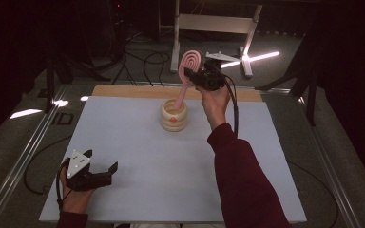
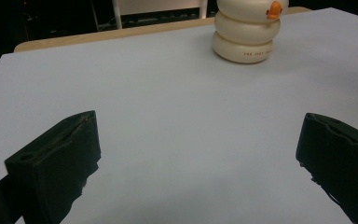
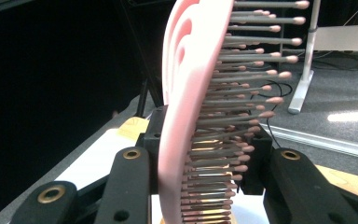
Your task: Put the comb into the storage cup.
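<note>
The right hand-held gripper (image 1: pixel 193 76) is clenching a pink brush (image 1: pixel 188 66) just below its head, at the far middle of the tabletop (image 1: pixel 138 156). The brush is standing tilted, its head up and leaning right, its handle running down into the mouth of a cream holder (image 1: pixel 174 115) that is sitting on the tabletop right under it. In the right gripper view the brush (image 3: pixel 191 107) is rising edge-on between the two jaws, its bristles pointing right and its pink back facing left, with the jaws pressing in from both sides.

The left hand-held gripper (image 1: pixel 100 172) is resting at the near left corner of the tabletop, well apart from the holder, its jaws spread wide with nothing between them. The left gripper view is showing bare tabletop (image 2: pixel 177 121) between the jaws, and the holder (image 2: pixel 247 32) far off at the upper right, an orange mark (image 2: pixel 275 9) on its side.
</note>
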Demonstrator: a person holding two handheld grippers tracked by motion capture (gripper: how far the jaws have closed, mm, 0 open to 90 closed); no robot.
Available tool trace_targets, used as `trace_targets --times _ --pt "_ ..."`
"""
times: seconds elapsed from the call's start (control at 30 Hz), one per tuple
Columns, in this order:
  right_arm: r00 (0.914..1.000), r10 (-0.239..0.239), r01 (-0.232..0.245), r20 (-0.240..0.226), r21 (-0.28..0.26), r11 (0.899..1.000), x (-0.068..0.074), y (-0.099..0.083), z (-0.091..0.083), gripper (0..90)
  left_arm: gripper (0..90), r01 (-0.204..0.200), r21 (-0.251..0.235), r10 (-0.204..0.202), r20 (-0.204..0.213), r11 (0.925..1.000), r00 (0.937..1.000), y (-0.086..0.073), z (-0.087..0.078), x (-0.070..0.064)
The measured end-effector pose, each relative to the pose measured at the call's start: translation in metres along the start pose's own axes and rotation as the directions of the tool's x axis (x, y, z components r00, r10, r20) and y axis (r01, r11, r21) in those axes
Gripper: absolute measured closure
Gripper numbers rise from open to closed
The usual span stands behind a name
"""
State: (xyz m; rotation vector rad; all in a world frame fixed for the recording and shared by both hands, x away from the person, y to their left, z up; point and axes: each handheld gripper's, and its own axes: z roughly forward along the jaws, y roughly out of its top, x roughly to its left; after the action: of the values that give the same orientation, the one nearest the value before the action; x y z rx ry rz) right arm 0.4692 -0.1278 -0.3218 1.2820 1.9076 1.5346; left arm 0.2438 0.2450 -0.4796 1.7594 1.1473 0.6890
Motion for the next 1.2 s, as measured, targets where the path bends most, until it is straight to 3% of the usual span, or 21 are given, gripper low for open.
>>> trace_targets --times 1.2 --pt "0.9997 0.005 -0.005 0.022 -0.018 1.000 -0.001 -0.011 0.014 63.7 0.2 0.005 -0.001 -0.005 0.008 1.0000 1.0000 0.000 0.001 -0.002"
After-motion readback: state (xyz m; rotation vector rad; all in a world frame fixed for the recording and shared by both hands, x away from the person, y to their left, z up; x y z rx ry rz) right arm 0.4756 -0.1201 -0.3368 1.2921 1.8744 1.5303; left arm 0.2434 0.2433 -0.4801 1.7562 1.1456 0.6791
